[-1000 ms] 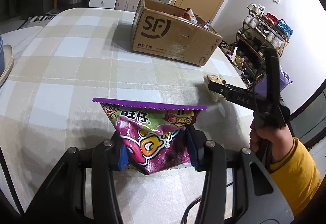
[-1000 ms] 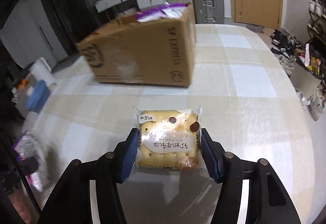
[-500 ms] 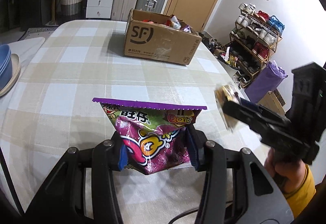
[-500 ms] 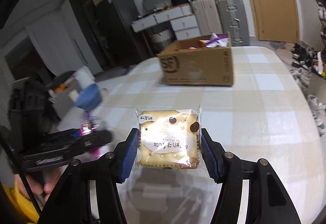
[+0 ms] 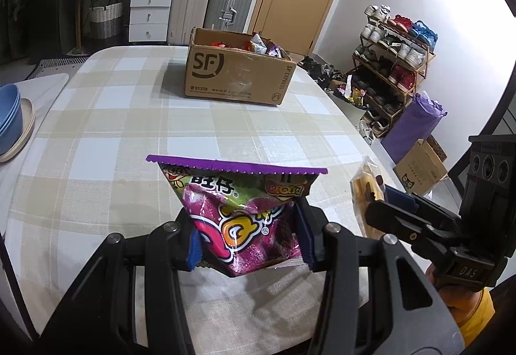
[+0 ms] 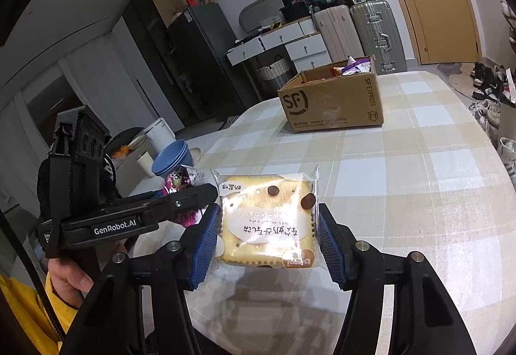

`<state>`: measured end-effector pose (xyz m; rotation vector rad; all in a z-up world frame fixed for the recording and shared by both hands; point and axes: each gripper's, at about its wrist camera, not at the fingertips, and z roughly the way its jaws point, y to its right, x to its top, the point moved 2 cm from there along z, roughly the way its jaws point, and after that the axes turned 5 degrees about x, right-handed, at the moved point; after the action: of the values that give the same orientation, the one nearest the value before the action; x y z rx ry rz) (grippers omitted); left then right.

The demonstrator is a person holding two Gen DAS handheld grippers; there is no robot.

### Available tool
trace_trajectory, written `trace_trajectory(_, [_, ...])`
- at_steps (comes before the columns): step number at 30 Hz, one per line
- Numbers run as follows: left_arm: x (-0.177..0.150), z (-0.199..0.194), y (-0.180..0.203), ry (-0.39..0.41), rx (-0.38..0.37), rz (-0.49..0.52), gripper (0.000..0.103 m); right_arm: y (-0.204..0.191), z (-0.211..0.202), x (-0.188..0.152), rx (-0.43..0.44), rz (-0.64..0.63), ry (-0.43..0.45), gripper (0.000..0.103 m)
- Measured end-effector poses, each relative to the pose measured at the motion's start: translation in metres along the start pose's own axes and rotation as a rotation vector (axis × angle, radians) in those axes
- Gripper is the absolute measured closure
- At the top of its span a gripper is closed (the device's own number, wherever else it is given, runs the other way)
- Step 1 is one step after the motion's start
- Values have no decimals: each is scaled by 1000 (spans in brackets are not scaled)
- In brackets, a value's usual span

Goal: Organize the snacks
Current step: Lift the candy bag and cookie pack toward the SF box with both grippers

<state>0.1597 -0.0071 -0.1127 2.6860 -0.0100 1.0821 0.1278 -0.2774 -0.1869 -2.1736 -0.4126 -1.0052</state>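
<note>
My left gripper (image 5: 248,232) is shut on a purple candy bag (image 5: 242,213), held above the near end of the checked table (image 5: 113,135). In the right wrist view my right gripper (image 6: 267,226) is shut on a wrapped square biscuit cake (image 6: 267,222), pinched at both sides above the table. That cake (image 5: 366,193) also shows edge-on at the right of the left wrist view, in the right gripper's black fingers (image 5: 406,219). An open SF cardboard box (image 5: 238,71) with several snack packets inside stands at the far end of the table; the same box (image 6: 335,100) appears in the right wrist view.
Stacked blue bowls (image 5: 9,116) sit on a plate at the table's left edge. Suitcases (image 5: 213,6) and white drawers stand behind the table, a shoe rack (image 5: 393,58) and a purple bag (image 5: 412,126) to its right. A hand in a yellow sleeve (image 6: 64,284) holds the left gripper.
Both grippers have pulled back from the box and risen, each keeping its snack. The box now looks smaller and farther, and the right gripper has swung close beside the left one.
</note>
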Motion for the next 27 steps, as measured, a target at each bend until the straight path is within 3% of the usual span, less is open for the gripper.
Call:
trace_trajectory(10, [1, 9, -5, -8, 11, -17, 60, 8, 5, 6, 10, 9, 1, 44])
trace_trajectory(15, [13, 23, -10, -29, 16, -15, 60, 10, 9, 31, 18, -33, 7, 44])
trace_trajectory(23, [95, 39, -22, 42, 38, -3, 60, 14, 23, 123, 46, -86, 48, 44])
trace_trajectory(27, [147, 47, -24, 72, 4, 9, 60, 18, 38, 173, 48, -114, 62, 43])
